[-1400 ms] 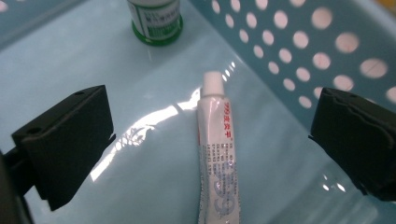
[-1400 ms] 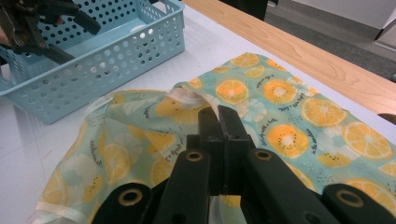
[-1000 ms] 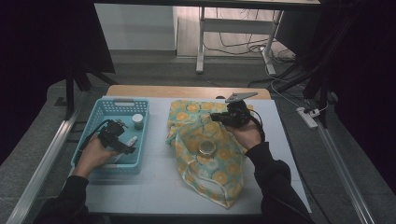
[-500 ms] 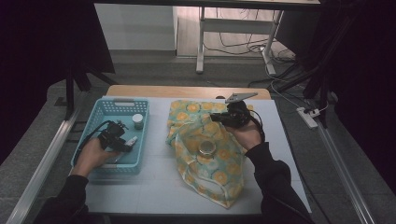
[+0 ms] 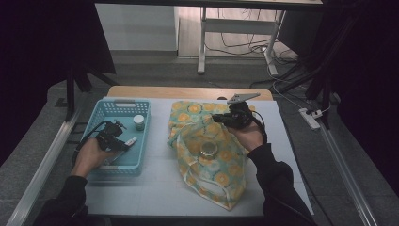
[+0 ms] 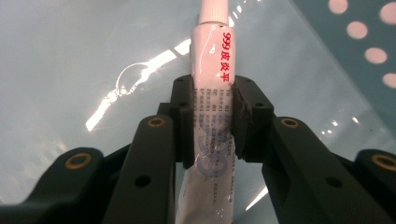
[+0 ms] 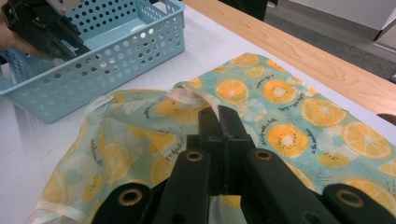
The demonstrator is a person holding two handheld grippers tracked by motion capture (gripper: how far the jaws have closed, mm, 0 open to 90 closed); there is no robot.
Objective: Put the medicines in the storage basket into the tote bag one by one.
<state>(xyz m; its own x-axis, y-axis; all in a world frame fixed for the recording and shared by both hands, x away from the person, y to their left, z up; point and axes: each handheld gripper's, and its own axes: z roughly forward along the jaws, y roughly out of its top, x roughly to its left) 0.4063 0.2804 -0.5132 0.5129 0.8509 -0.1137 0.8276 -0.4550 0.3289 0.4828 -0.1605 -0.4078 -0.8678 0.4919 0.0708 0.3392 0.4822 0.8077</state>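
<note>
My left gripper (image 5: 117,139) is down inside the blue basket (image 5: 123,104). Its jaws have just been closing, and the pads now press both sides of a white tube (image 6: 215,42) with red print, which lies on the basket floor. My right gripper (image 5: 217,117) is over the far part of the orange-print cloth bag (image 5: 211,174). Its jaws are shut, and the bag's rim (image 7: 187,100) rises to their tips, seemingly pinched. A round lidded jar (image 5: 208,149) rests at the bag's middle.
A small white-capped bottle (image 5: 139,121) stands in the basket's far part. The basket (image 7: 116,70) sits left of the bag on the white table top (image 5: 160,183). A wooden strip (image 5: 188,92) runs along the table's far edge.
The left gripper's jaws have closed onto the tube in the basket. The right hand and the bag have kept still.
</note>
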